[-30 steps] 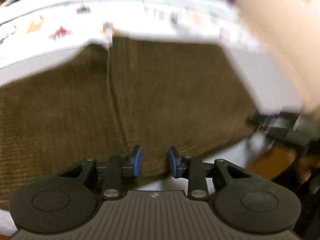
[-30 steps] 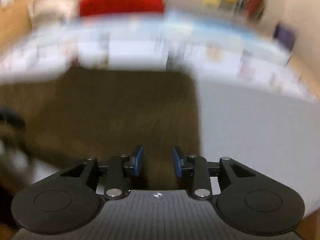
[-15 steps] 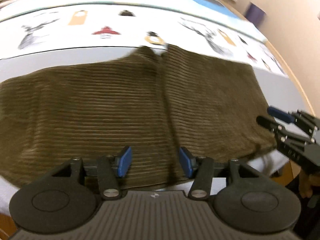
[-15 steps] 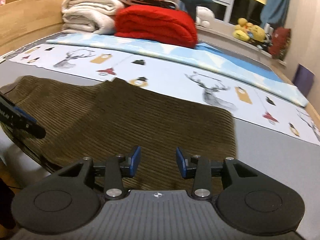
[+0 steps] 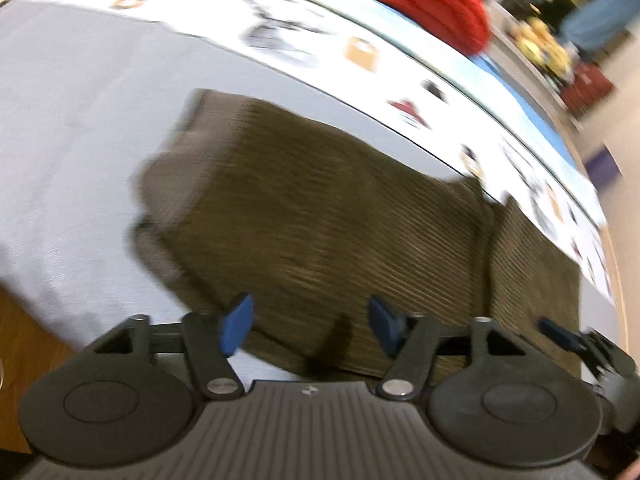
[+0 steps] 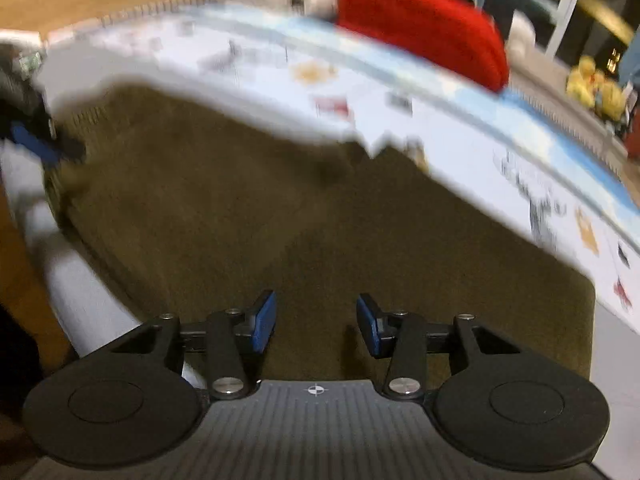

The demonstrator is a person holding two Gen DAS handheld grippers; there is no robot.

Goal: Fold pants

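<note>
Brown corduroy pants [image 5: 360,232] lie flat on a bed [image 5: 72,128], their long axis running along its near edge, one end toward the left hand-held gripper [image 5: 308,324] and the other toward the right hand-held gripper [image 6: 316,322]. Both hover just above the fabric's near edge, jaws spread and holding nothing. A red blanket [image 6: 420,28] sits at the bed's far side.

Pants [image 5: 360,216] are ribbed brown corduroy, pretty matt; bedsheet [image 5: 72,100] is smooth printed cloth (gripper bodies look like matt black plastic).
</note>
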